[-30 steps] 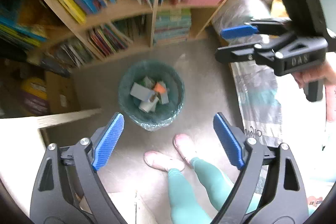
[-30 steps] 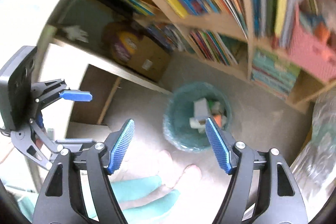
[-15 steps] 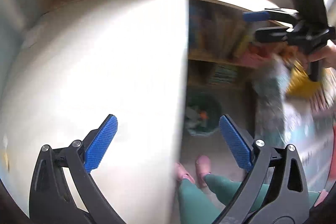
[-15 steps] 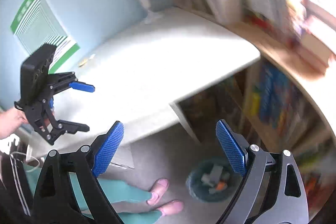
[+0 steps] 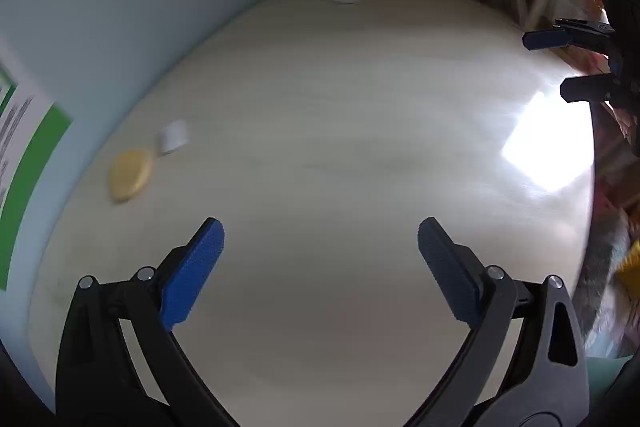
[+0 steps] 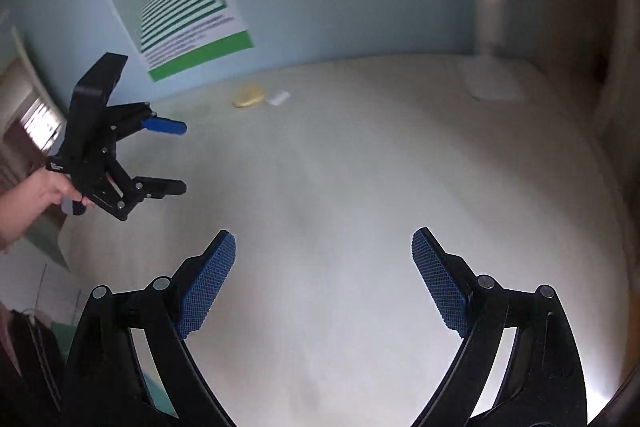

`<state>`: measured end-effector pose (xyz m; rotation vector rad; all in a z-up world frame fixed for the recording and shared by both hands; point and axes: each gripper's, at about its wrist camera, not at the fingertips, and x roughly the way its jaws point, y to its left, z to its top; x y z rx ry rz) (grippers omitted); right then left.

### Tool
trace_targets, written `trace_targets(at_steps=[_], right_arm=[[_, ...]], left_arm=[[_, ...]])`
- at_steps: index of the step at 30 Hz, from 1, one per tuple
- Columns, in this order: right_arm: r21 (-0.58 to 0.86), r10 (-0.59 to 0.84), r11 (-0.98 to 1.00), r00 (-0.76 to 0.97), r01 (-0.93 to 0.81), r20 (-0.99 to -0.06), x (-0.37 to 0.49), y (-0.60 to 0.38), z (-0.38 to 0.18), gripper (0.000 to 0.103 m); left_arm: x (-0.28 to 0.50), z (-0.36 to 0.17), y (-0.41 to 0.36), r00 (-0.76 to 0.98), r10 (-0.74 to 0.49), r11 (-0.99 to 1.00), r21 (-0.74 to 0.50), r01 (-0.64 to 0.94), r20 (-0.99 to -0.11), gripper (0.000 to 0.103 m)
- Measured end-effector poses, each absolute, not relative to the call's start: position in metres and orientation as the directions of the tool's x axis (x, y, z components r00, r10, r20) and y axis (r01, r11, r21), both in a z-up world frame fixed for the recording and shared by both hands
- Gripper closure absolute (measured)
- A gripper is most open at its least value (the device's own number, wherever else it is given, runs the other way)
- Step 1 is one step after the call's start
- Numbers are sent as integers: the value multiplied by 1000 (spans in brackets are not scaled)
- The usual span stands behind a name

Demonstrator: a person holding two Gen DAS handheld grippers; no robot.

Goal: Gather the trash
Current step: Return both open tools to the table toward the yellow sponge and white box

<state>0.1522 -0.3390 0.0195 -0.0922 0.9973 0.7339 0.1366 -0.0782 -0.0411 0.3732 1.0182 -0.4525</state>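
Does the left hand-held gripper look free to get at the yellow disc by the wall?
Probably yes. The left hand-held gripper is open and empty, and only bare tabletop lies between it and the yellow disc. A small white piece sits right beside the disc.

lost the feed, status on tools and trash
Left tool, right tool open, empty. Yellow disc, white scrap on desk by wall. Path unobstructed.

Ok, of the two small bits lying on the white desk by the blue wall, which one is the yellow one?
The round, flat yellow piece, lying nearer the green-edged poster. The small white square scrap beside it is pale and angular.
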Motion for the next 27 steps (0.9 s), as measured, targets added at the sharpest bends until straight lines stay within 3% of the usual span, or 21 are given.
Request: trace_targets(at_steps=[9,17,27], right_arm=[[239,547,615,189,-751,-815,245,-208,-20,14],[167,485,504,117,-847,-866,306,-124,-62,14],[138,424,431,65,-892,-903,346,-64,-109,15]], left_arm=[[202,-72,19,446,-83,917,107,384,-891,8],[275,-104,84,422,-96,932,68,356,-901,7],[333,-139,110,383,-126,925,30,378,-915,6]])
